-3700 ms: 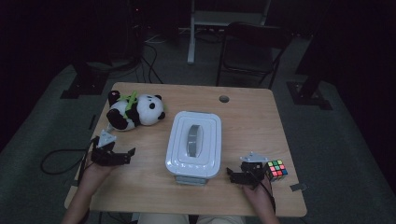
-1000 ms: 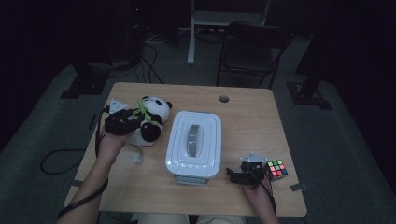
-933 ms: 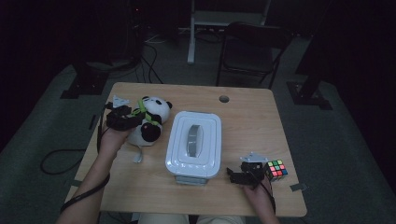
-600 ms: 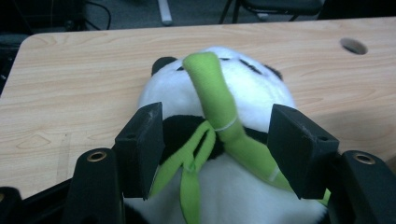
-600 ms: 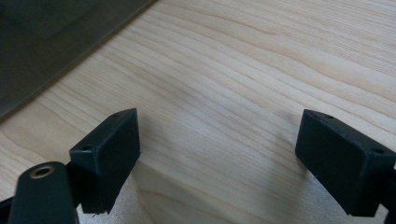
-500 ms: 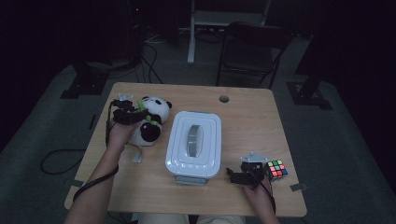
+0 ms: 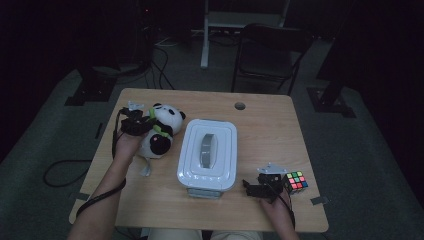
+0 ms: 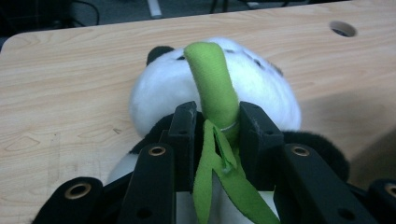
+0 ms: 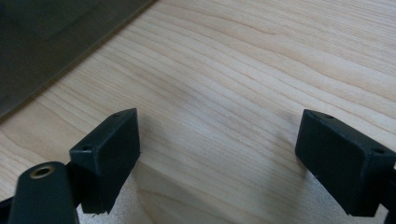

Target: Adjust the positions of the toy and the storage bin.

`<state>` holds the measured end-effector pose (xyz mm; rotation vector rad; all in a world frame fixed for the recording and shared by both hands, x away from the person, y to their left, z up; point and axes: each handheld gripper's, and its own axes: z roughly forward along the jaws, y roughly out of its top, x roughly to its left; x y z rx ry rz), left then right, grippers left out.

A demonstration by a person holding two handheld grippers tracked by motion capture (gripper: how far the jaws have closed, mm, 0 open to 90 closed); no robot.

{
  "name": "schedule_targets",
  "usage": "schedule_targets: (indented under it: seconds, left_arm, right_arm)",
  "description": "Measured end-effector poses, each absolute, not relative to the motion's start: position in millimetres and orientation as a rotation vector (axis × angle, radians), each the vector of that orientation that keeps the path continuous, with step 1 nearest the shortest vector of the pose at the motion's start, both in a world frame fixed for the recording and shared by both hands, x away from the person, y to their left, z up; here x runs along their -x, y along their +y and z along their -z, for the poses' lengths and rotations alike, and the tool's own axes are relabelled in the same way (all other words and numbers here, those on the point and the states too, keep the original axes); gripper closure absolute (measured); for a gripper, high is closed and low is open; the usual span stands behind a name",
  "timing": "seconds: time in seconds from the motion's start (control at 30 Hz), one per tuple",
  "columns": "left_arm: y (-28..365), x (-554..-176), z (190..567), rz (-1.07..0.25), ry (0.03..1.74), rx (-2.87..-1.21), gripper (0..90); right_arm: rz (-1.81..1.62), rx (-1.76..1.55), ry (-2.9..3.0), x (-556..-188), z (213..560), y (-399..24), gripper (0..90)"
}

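Left gripper view: left hand-held gripper (image 8: 215,135) jaws just closed, clamped on green ribbon (image 8: 212,88) of panda toy (image 8: 163,93), table's left side. Soft, light; ribbon may slip, body safer. Right hand-held gripper (image 9: 219,158) apart, idle.

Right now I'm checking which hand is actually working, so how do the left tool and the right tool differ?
The left tool has just been closing and pinches the green strip on the panda toy; the right tool stands wide open with bare table between its jaws. In the high view the left tool reaches to the far left, while the right tool rests near the front edge beside the puzzle cube. Both have black jaws.
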<state>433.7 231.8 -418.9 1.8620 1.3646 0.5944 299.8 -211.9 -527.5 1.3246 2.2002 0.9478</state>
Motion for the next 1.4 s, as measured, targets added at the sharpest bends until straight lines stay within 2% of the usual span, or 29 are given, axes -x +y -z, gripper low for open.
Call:
schedule_targets:
  seconds: [0.17,0.43,0.67,0.87,0.9,1.0,1.13,1.27,1.4]
  left_arm:
    - [239,-417,410,-0.592,1.367,-1.818,69.5]
    - [259,-386,404,-0.570,1.272,-1.807,69.4]
    - [270,-382,426,-0.528,1.270,-1.875,69.2]
    - [280,-382,433,-0.508,1.259,-1.837,67.6]
    - [279,-381,431,-0.531,1.256,-1.845,61.2]
    - [278,-379,427,-0.513,1.243,-1.841,52.5]
    - [275,-372,422,-0.490,1.223,-1.847,34.5]
    - [273,-364,414,-0.477,1.214,-1.833,26.7]
    - [266,-354,407,-0.481,1.170,-1.836,25.1]
  right_arm:
    - [-0.947,-1.325,2.200,-300,527,-212,13.5]
    - [-0.947,-1.325,2.200,-300,527,-212,13.5]
    - [-0.947,-1.325,2.200,-300,527,-212,13.5]
    - [-0.947,-1.325,2.201,-300,527,-212,13.5]
    - [-0.947,-1.325,2.201,-300,527,-212,13.5]
    - [-0.947,-1.325,2.200,-300,527,-212,13.5]
    - [-0.948,-1.325,2.200,-300,527,-212,13.5]
    - [-0.947,-1.325,2.200,-300,527,-212,13.5]
    - [-0.948,-1.326,2.200,-300,527,-212,13.5]
